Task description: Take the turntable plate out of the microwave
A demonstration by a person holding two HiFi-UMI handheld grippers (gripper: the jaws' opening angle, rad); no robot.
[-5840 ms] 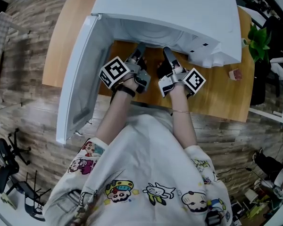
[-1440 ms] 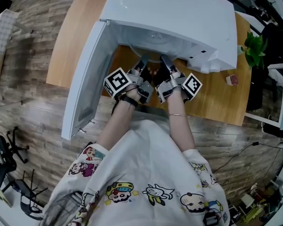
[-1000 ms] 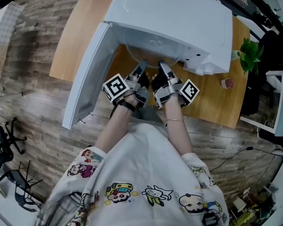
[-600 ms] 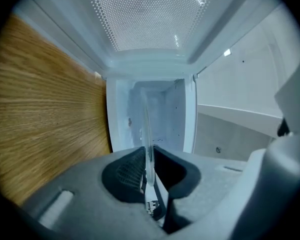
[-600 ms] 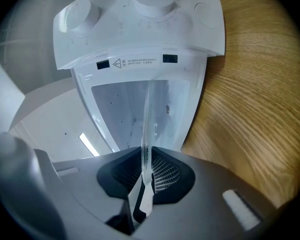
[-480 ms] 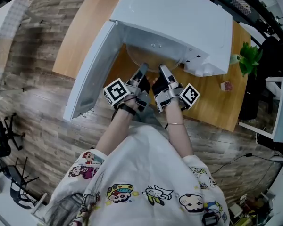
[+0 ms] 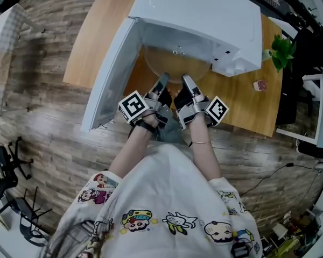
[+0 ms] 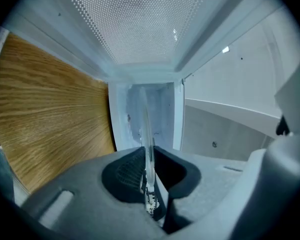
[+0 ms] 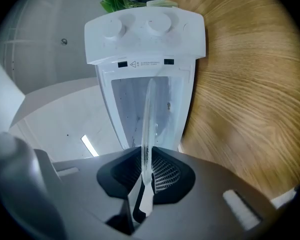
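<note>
The clear glass turntable plate [image 7: 176,64] sticks about halfway out of the white microwave [image 7: 204,15], held level above the wooden table [image 7: 242,104]. My left gripper [image 7: 162,81] is shut on the plate's near rim at the left, and my right gripper [image 7: 186,81] is shut on it at the right. In the left gripper view the plate [image 8: 147,129] shows edge-on, pinched between the dark pads of the left gripper [image 8: 148,171]. The right gripper view shows the same: the plate's edge [image 9: 149,116] is clamped in the right gripper [image 9: 145,176].
The microwave door [image 7: 110,74] stands swung open at the left, reaching past the table's front edge. The control panel with two knobs [image 9: 145,34] is at the microwave's right. A green plant [image 7: 280,52] and a small reddish object [image 7: 259,85] sit at the table's right end.
Both grippers have drawn back toward the person with the plate, and more of the glass now shows outside the microwave's opening.
</note>
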